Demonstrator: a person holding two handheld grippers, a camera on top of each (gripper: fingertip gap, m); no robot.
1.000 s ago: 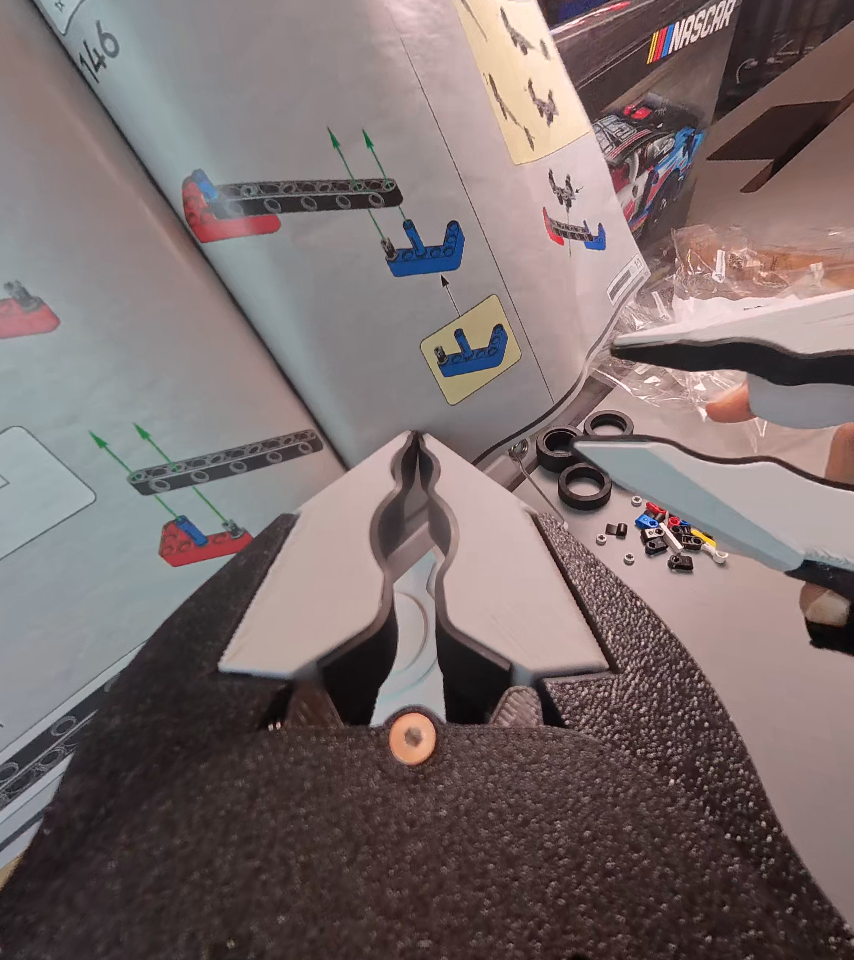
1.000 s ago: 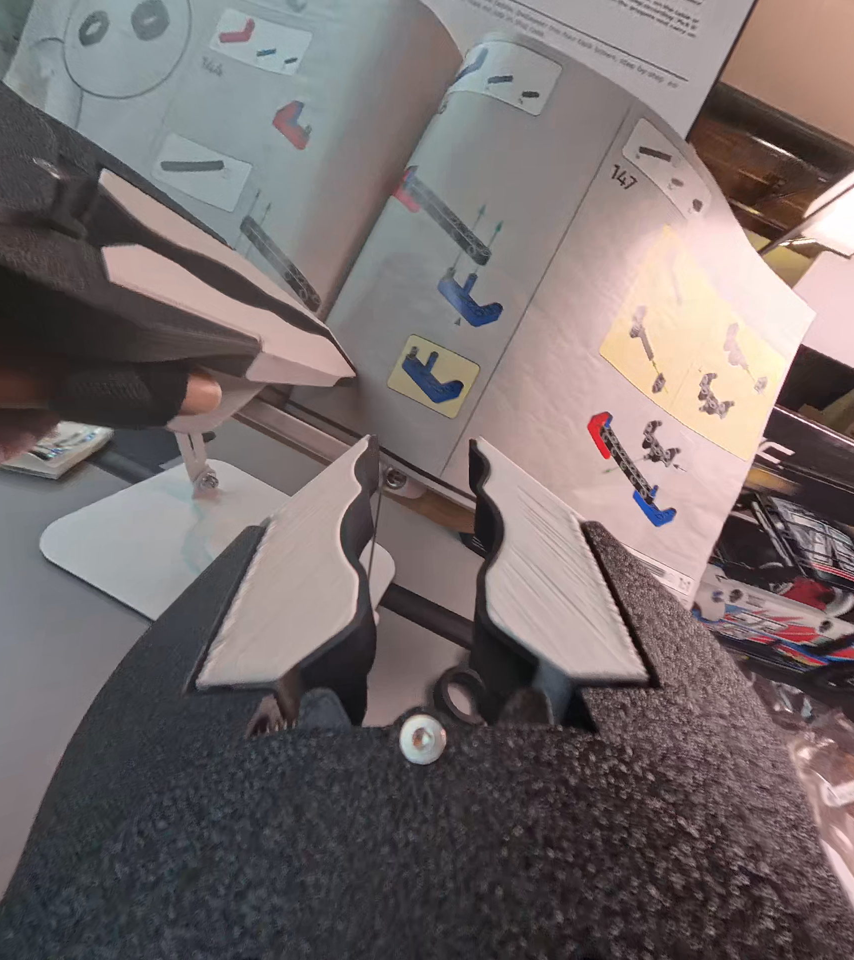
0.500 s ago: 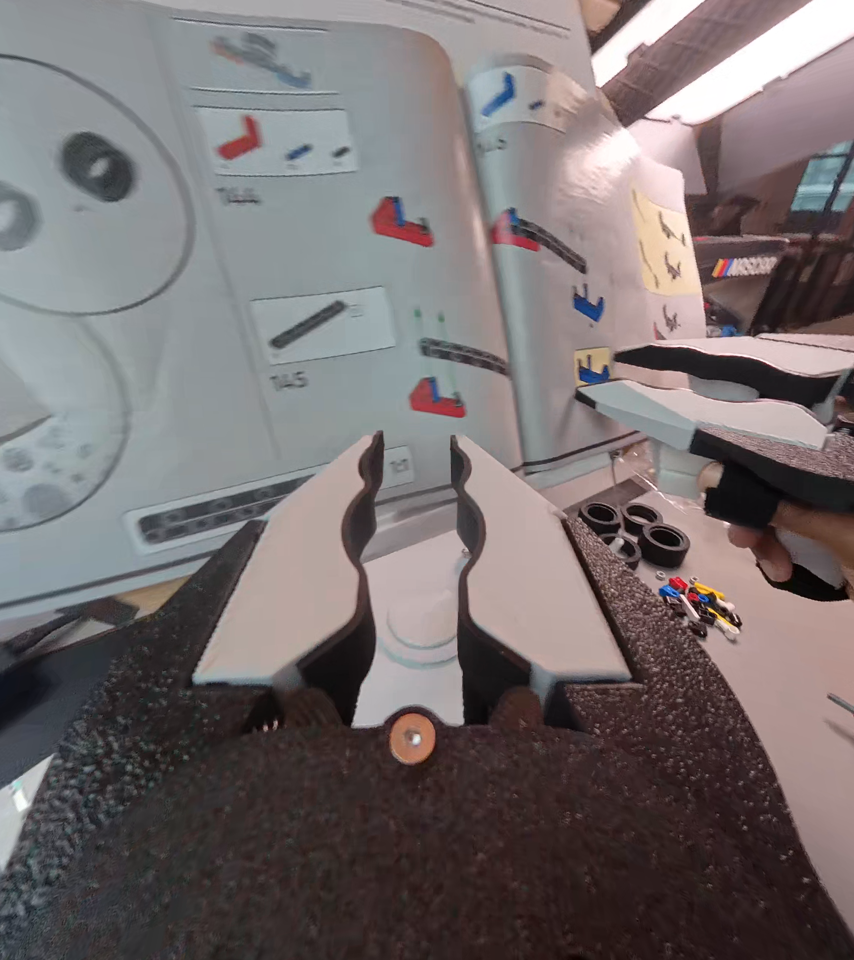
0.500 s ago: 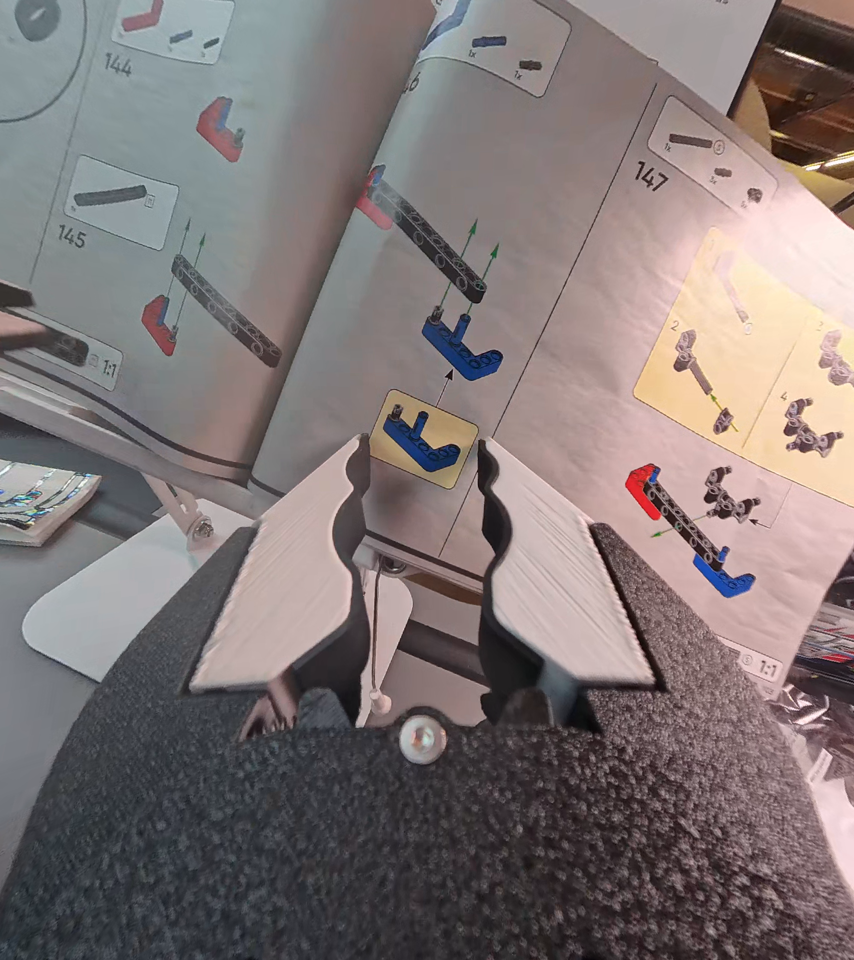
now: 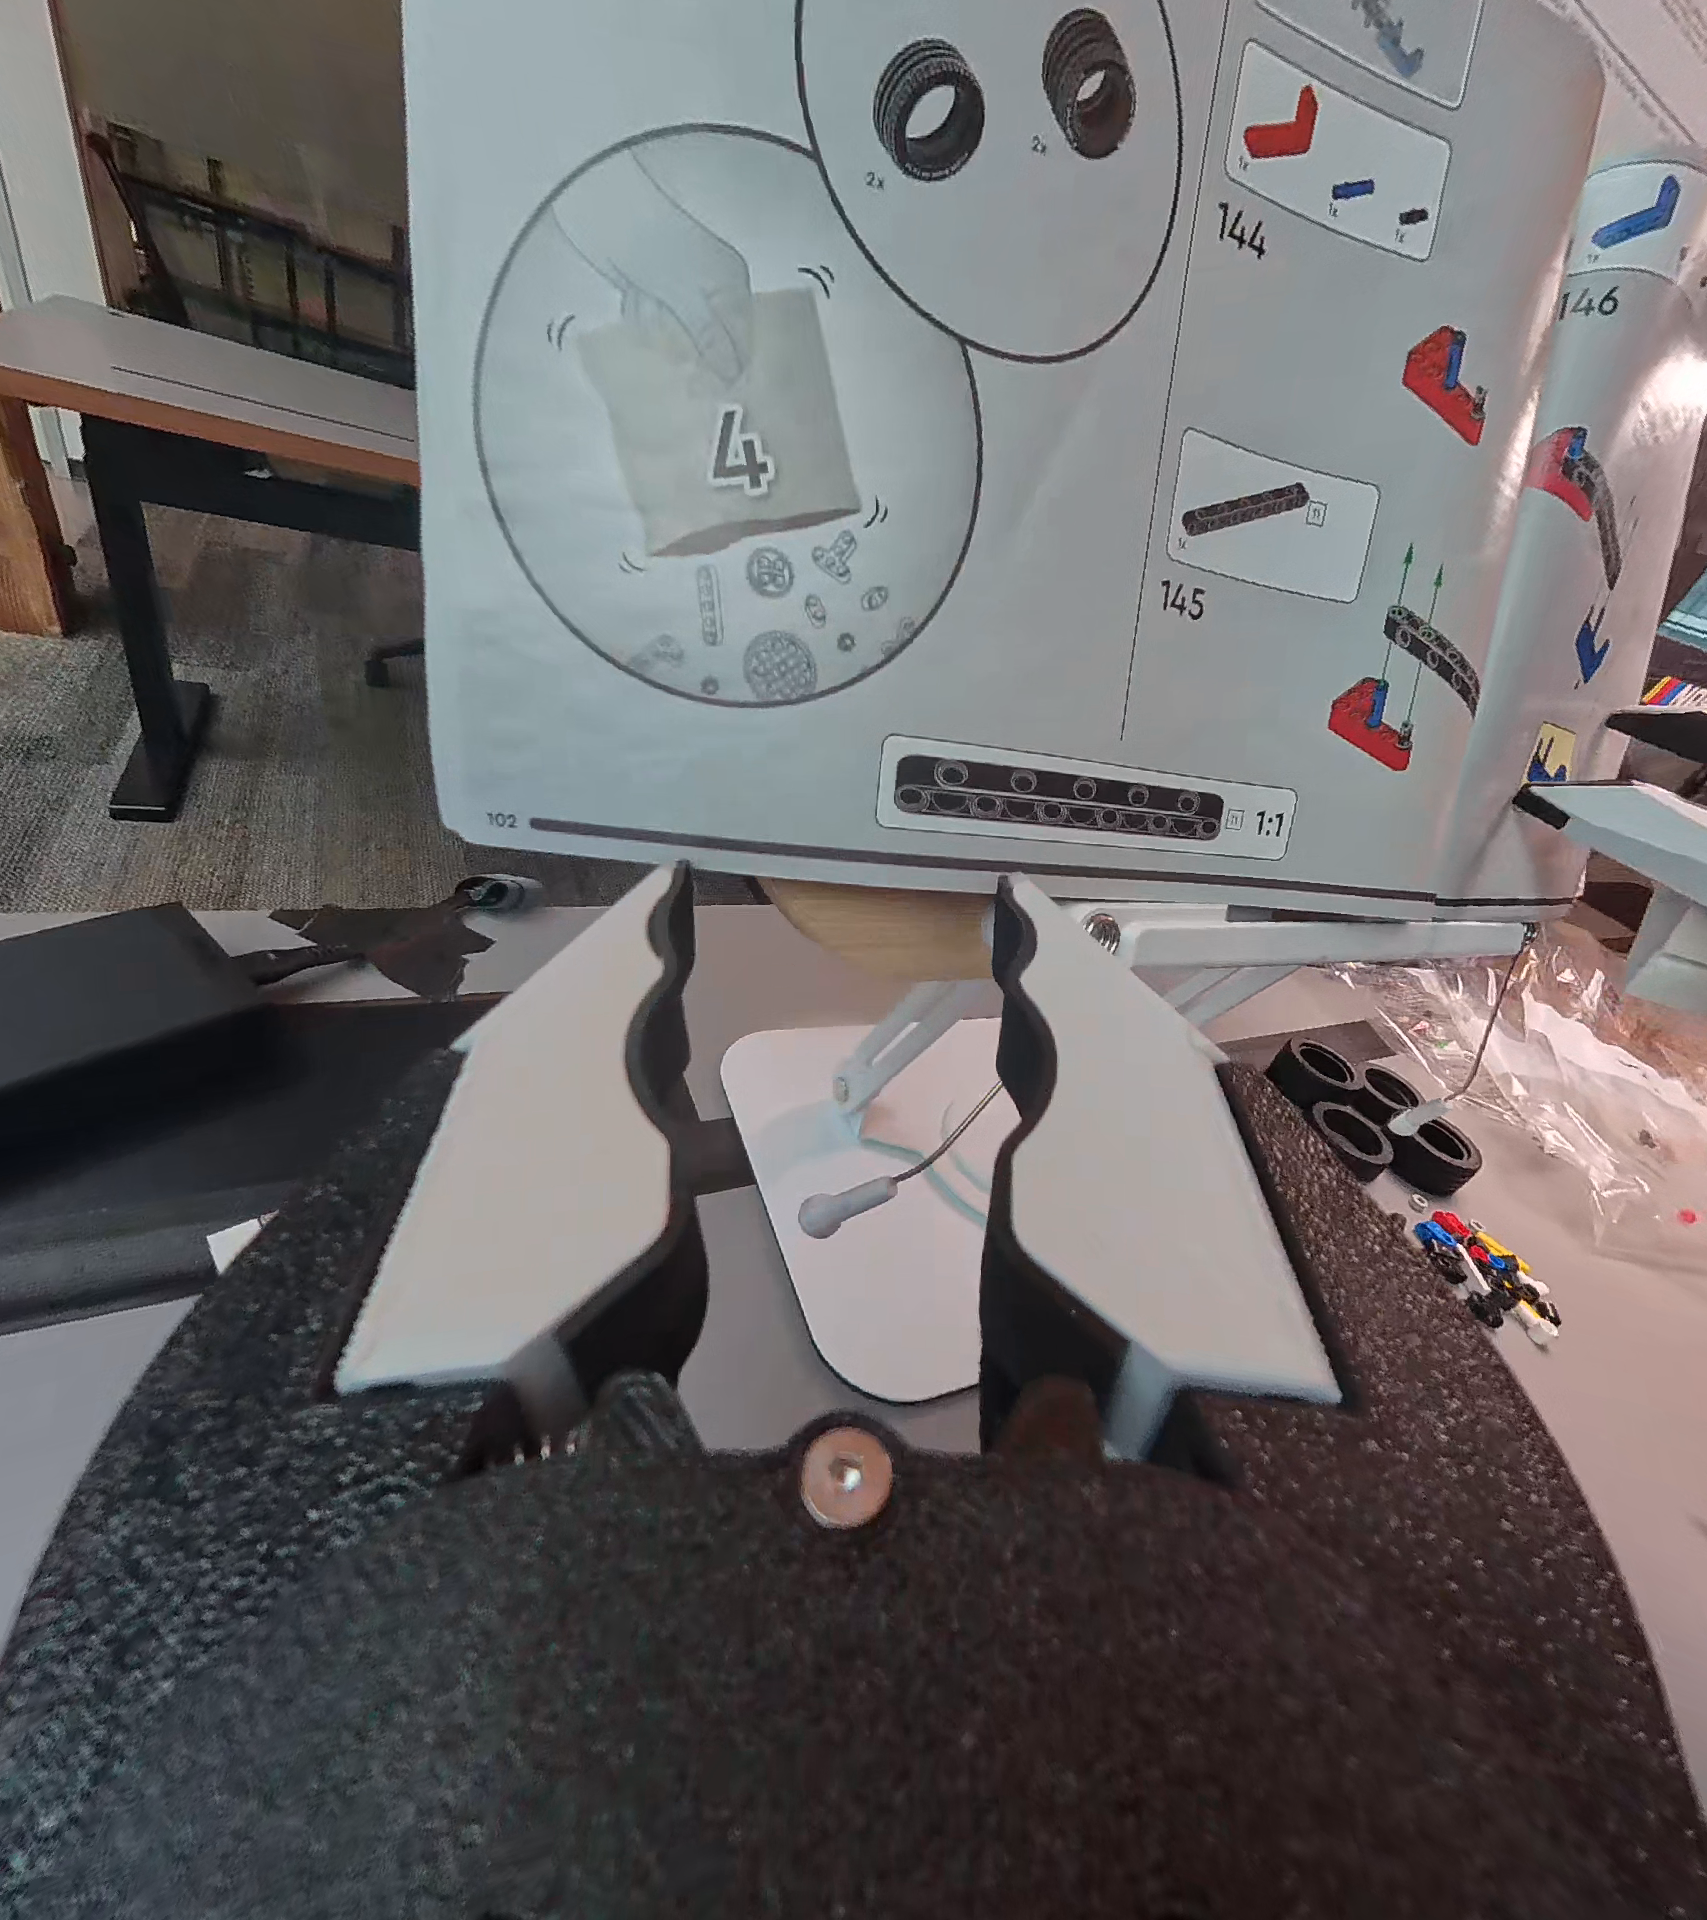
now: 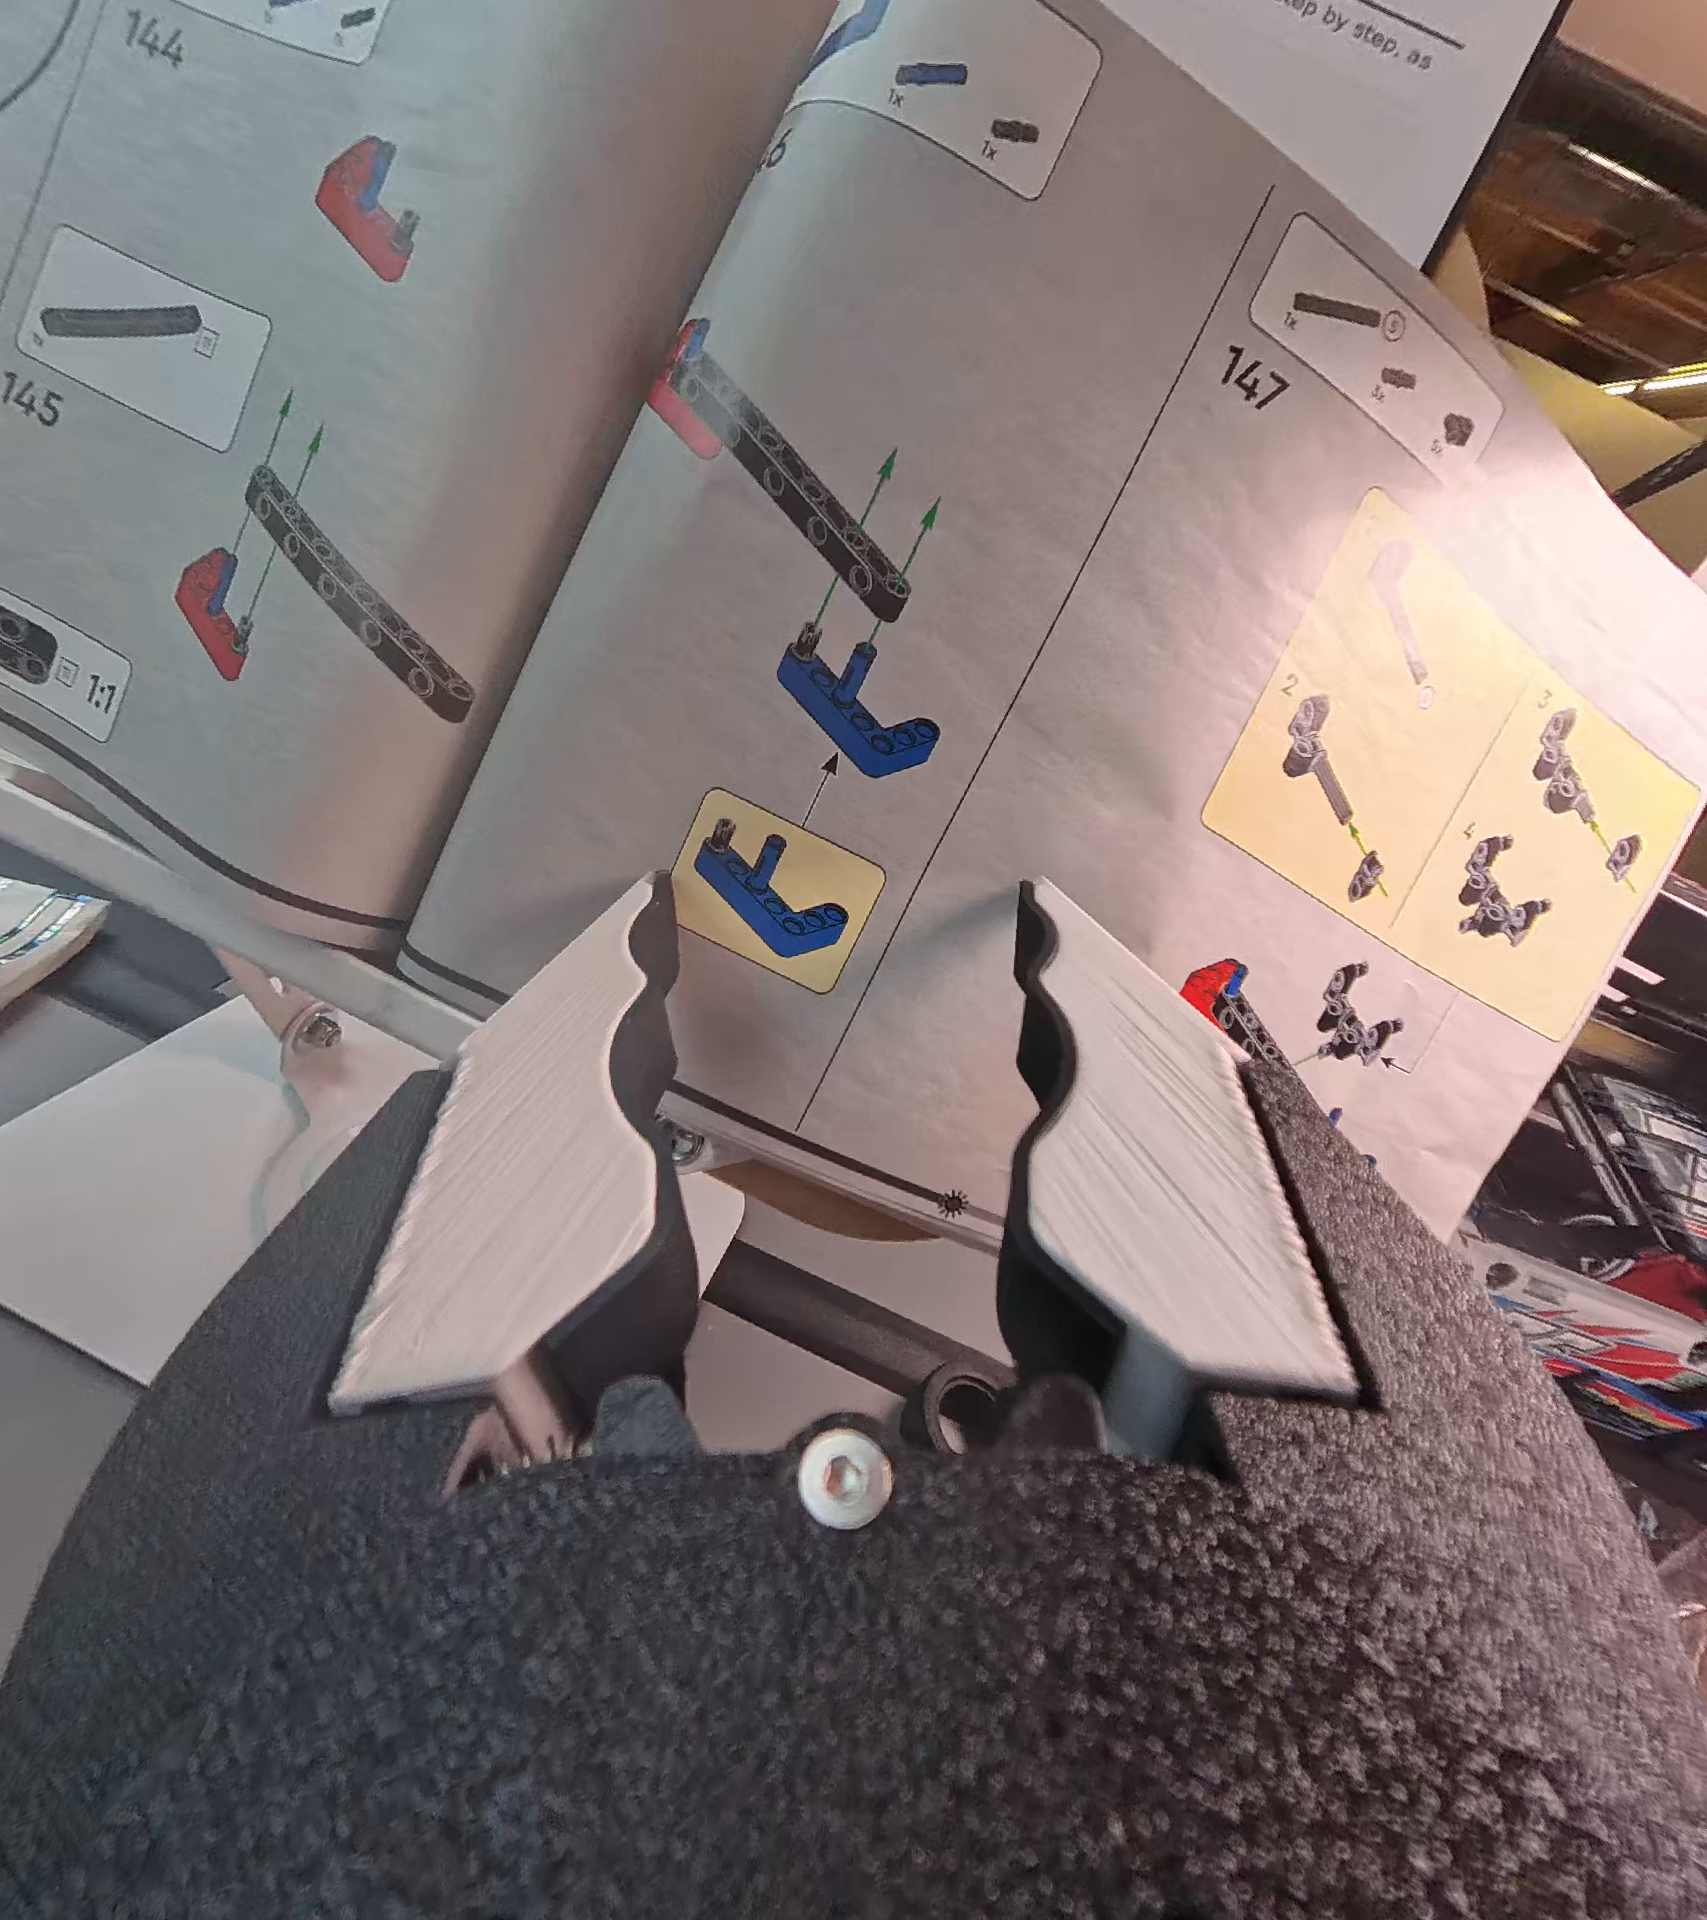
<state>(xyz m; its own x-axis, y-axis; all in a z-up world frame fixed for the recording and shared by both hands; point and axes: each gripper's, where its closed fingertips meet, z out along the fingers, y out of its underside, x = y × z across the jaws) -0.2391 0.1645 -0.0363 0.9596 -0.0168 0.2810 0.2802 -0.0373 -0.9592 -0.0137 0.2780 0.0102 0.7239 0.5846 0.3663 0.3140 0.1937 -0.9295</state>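
- My left gripper (image 5: 838,904) is released: its two fingers (image 5: 558,1122) stand well apart and hold nothing. The tips sit just below the lower edge of the instruction booklet (image 5: 828,416).
- Between my left fingers, the white stand (image 5: 890,1278) that carries the booklet shows on the table (image 5: 1607,1434), with a thin cord and its small grey end cap (image 5: 833,1210) lying over its base plate.
- My right gripper (image 6: 844,894) is also released and empty. Its fingers (image 6: 537,1153) point at the booklet's right-hand page (image 6: 1036,520), close in front of it; I cannot tell whether they touch it.
- In the left wrist view, my right gripper (image 5: 1649,800) appears at the booklet's right edge.
- Right of the stand: four black tyres (image 5: 1379,1112), a small heap of coloured parts (image 5: 1483,1268), and crumpled clear plastic bags (image 5: 1597,1081).
- Left of the stand: a flat black case (image 5: 49,1018) on the table.
- Beyond the right page: a printed box showing a race car (image 6: 1659,1299).
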